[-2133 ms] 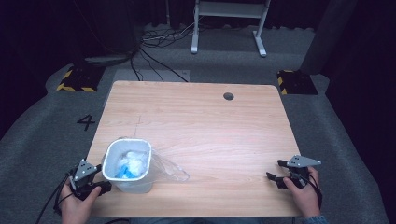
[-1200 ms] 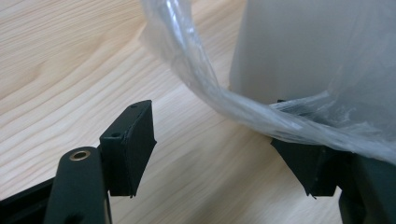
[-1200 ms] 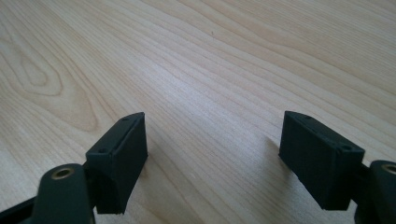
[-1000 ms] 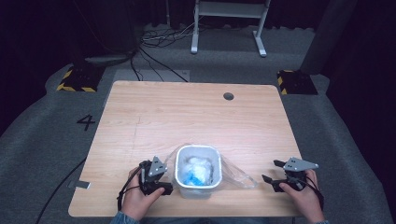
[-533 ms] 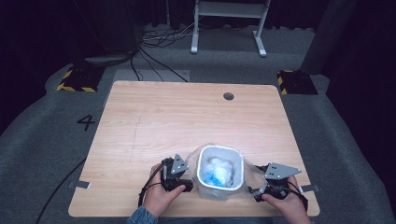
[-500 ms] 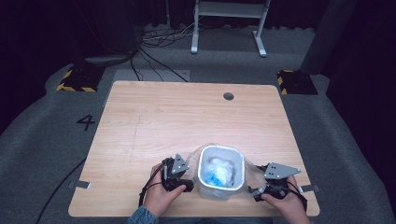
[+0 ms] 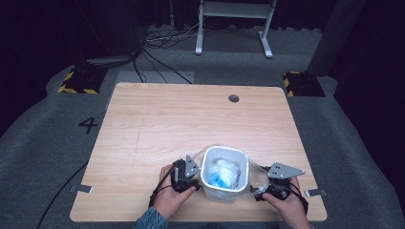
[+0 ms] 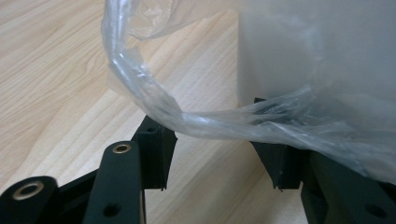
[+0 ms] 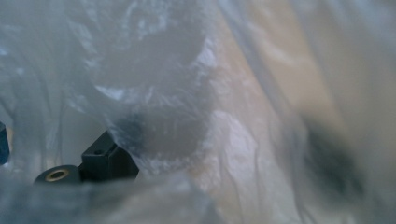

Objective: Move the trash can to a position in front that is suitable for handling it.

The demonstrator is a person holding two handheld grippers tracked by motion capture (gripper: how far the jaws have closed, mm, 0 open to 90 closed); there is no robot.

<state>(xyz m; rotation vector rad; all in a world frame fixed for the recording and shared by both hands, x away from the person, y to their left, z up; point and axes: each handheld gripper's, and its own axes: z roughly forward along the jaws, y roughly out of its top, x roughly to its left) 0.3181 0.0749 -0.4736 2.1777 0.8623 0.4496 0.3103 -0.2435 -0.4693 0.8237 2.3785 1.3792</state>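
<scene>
While the left tool (image 8: 215, 158) has just been closing, its jaws half-wide w/ a twisted band of clear plastic bag film (image 8: 154, 105) running between them, pads not yet pressing, the right tool (image 7: 270, 188) sits buried in film; can't tell its state. Both flank the white translucent plastic bin (image 7: 224, 172), lined w/ that bag, near the front edge of the wooden bench (image 7: 181, 114), right of centre. Step looks like gripping the liner; next: pinch both sides, lift it.
</scene>
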